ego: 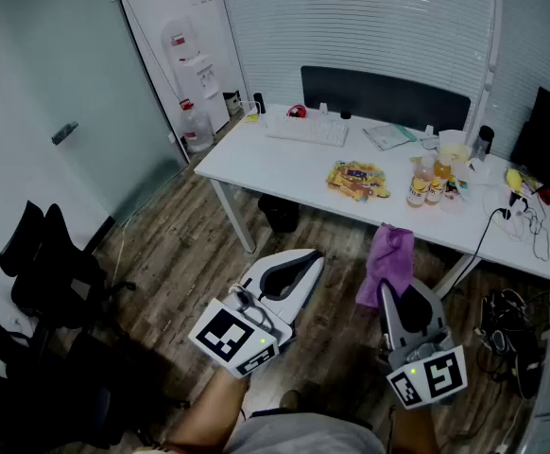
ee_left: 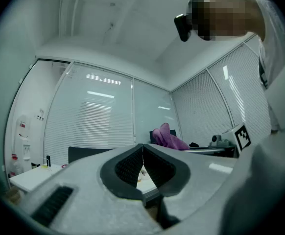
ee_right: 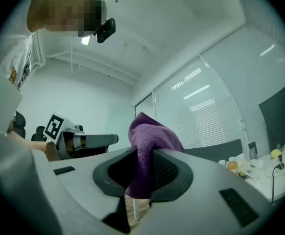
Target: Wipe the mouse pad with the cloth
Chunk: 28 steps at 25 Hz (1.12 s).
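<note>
Purple cloth (ee_right: 150,131) pinched in right gripper (ee_right: 143,168), left gripper (ee_left: 143,153) pressed together — seemingly empty

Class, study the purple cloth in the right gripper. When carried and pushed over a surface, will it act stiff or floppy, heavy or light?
Probably floppy: the purple cloth folds over and slumps beyond the right gripper. Likely light: one pinch holds it all. Its fuzzy nap suggests drag, not sliding.

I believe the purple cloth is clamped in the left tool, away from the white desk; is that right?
Not quite: the purple fabric cloth is clamped in the right tool, as the right gripper view shows. The left tool is shut and empty.
</note>
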### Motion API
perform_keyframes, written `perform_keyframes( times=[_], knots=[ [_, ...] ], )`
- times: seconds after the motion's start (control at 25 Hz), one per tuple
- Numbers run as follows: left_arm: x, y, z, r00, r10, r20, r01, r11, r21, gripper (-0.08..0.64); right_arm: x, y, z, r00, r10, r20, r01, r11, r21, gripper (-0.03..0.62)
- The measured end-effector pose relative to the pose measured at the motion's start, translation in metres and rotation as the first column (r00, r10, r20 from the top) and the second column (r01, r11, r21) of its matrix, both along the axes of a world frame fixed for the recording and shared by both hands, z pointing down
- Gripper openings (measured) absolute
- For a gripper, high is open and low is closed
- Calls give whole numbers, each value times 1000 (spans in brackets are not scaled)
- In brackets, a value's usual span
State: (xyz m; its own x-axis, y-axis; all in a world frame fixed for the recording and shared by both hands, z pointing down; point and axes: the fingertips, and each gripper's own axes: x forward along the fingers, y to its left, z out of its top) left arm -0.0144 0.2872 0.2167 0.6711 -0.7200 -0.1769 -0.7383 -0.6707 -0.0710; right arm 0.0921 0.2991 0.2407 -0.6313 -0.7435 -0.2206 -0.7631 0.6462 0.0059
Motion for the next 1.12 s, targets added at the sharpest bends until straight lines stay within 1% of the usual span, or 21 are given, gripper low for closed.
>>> perform_keyframes(
  times=[0.36,0.56,0.8,1.12],
  knots=[
    [8,1,2,1000,6,2,-6,1000,-4,15,9,3,0,1000,12,0,-12,1000,3,69],
    [15,4,1,1000,4,5,-4,1000,-1,17,18,4,-2,1000,4,30,-4,1000,-7,69],
    [17,5,-2,1000,-15,11,15,1000,8,17,22,3,-2,1000,-8,22,9,1000,-6,69],
    [34,-2,2,998,-52,20,52,999,7,17,42,-6,6,999,-41,12,41,999,-18,69]
  ],
)
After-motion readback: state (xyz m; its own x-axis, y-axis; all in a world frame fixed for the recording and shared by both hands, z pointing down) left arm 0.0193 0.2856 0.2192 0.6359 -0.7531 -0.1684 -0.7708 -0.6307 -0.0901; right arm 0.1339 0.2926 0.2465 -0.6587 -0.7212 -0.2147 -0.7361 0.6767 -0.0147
